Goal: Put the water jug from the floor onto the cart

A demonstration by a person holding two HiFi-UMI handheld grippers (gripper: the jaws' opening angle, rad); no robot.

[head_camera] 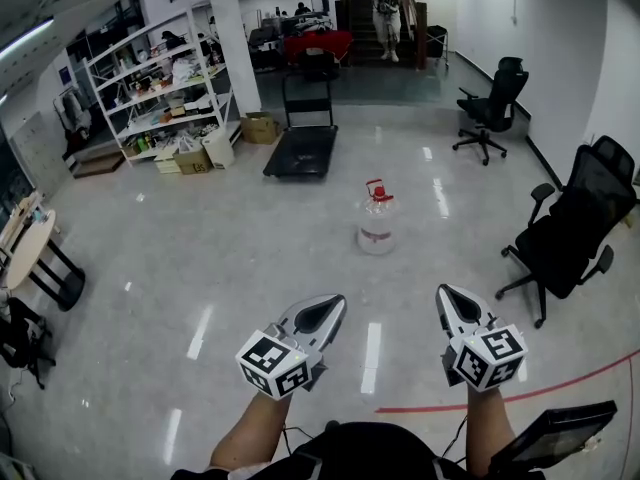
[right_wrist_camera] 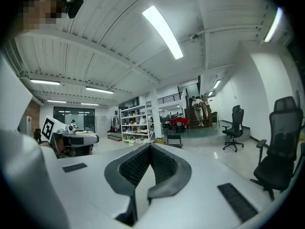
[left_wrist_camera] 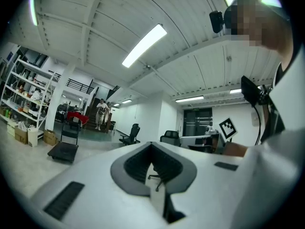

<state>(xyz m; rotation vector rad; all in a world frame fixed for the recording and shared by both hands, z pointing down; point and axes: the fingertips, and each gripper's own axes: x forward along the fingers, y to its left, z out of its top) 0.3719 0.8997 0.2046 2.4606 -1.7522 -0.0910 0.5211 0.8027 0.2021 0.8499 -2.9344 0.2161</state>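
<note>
The floor (head_camera: 200, 258) is grey and shiny. White shelves (head_camera: 160, 88) stand far on the left. Two black chairs (head_camera: 570, 228) sit on the right by a white wall (head_camera: 570, 48). Stairs (head_camera: 385, 43) go up at the far end. Long lights (right_wrist_camera: 162, 31) glow overhead.

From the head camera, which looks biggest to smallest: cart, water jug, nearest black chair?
Nearest black chair, largest, though nearness helps it; then cart; then water jug, smallest.

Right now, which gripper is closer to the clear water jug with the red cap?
Left, only just. The clear red-capped water jug stands ahead: left gripper short of it, slightly left; right gripper farther right.
</note>
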